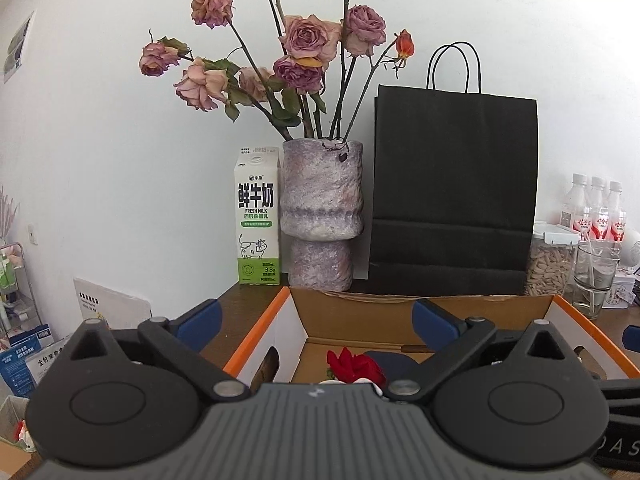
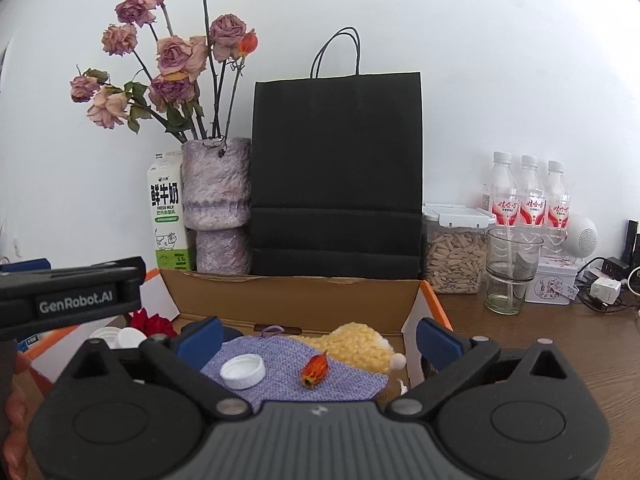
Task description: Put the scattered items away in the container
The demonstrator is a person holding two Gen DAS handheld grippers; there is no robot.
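Observation:
An open cardboard box (image 2: 296, 296) with orange edges (image 1: 256, 332) stands on the brown table. Inside it lie a lilac woven cloth (image 2: 288, 364), a white bottle cap (image 2: 243, 371), a dried orange rosebud (image 2: 315, 370), a yellow knitted item (image 2: 356, 342), a red flower (image 1: 354, 366) and more white caps (image 2: 120, 338). My right gripper (image 2: 319, 340) is open over the cloth, with nothing between its blue fingertips. My left gripper (image 1: 316, 320) is open above the box's left part, empty; its black body (image 2: 72, 296) shows at the left of the right wrist view.
Behind the box stand a milk carton (image 1: 257, 216), a stone-look vase of dried roses (image 1: 320, 216) and a black paper bag (image 1: 454, 184). To the right are a seed jar (image 2: 454, 256), a glass (image 2: 510, 272), three water bottles (image 2: 530, 196) and cables (image 2: 604, 288).

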